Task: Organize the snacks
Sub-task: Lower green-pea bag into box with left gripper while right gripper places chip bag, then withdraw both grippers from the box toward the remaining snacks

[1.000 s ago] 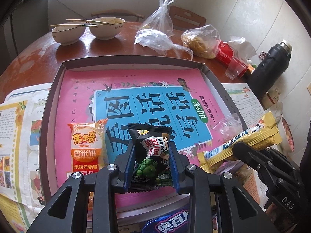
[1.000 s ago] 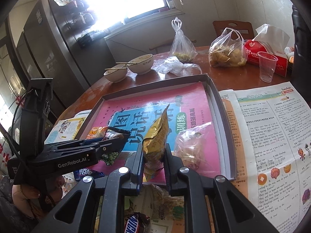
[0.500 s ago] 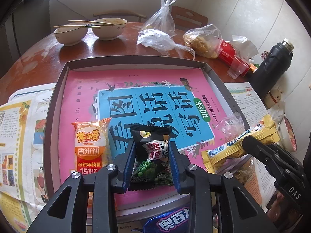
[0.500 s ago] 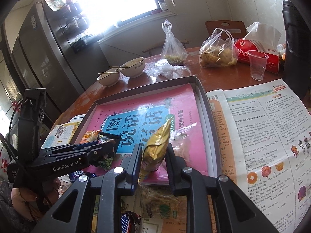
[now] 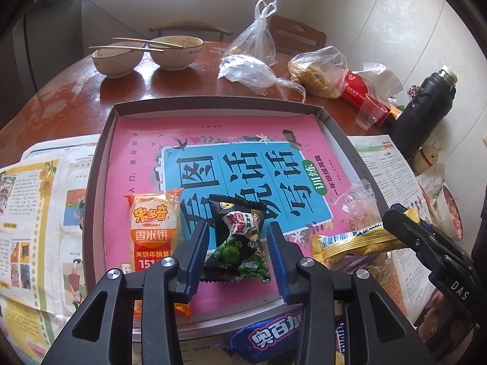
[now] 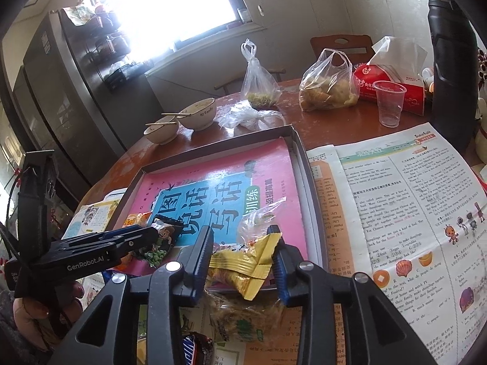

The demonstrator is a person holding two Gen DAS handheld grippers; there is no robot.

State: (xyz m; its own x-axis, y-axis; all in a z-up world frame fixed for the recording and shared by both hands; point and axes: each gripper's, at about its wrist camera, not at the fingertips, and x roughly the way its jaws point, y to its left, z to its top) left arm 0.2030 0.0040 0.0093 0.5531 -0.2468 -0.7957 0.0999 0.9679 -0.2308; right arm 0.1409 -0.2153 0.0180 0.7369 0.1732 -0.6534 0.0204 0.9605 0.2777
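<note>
Left wrist view: left gripper (image 5: 237,254) wide around pea packet (image 5: 239,243), right gripper (image 6: 242,257) seemingly wide around yellow packet (image 6: 243,266); both released into tray (image 5: 100,158), next fetch chocolate bar (image 5: 268,337) below.

Your left gripper (image 5: 239,254) covers the lower end of the orange packet (image 5: 152,228) and part of the blue wrapper (image 5: 268,337), whose print is cut short. Your right gripper (image 6: 243,261) hides the tray's (image 6: 304,164) near rim. The newspaper (image 6: 404,213) print is too small to read, and the flask (image 6: 450,60) runs off the top edge.
</note>
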